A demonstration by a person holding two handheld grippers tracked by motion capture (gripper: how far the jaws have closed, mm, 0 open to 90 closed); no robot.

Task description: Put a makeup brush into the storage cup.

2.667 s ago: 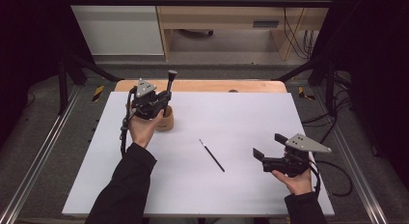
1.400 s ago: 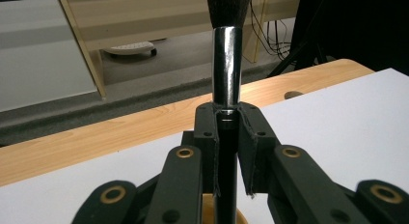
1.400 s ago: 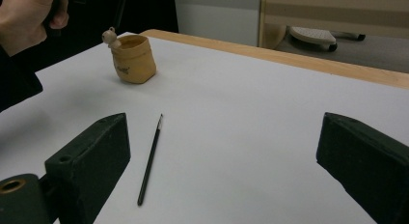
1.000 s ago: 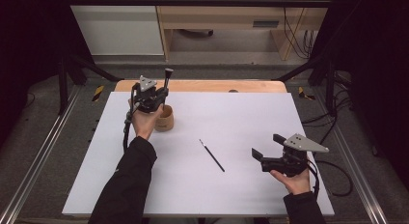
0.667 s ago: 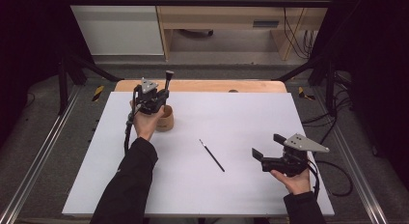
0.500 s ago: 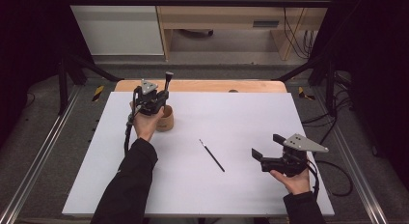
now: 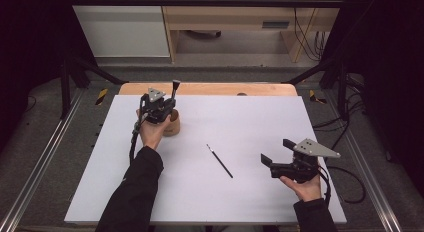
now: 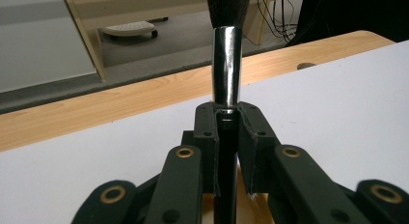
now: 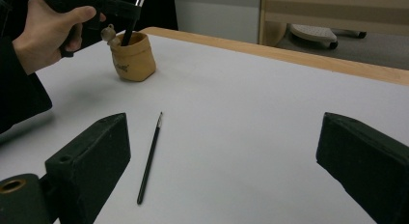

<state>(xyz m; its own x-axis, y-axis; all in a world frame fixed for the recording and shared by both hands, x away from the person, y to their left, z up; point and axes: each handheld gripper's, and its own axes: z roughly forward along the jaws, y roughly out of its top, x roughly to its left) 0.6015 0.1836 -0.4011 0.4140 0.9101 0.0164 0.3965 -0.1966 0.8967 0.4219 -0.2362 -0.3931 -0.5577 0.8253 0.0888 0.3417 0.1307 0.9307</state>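
Makeup brush going into the pot

We hold the left gripper (image 7: 162,108) clamped on the makeup brush (image 8: 226,64), handle inside the tan pot (image 9: 132,56) at far left; next, release. The right gripper (image 7: 277,164) (jaws wide, empty) waits near the thin brush (image 7: 220,161).

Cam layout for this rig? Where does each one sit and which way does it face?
High view: above the person's side, facing forward and down on the white table; both forearms show.
Left gripper view: on the left tool, looking along jaws shut on the brush.
Right gripper view: on the open right tool, facing the thin brush and cup.
High and right gripper views share cup and thin brush.
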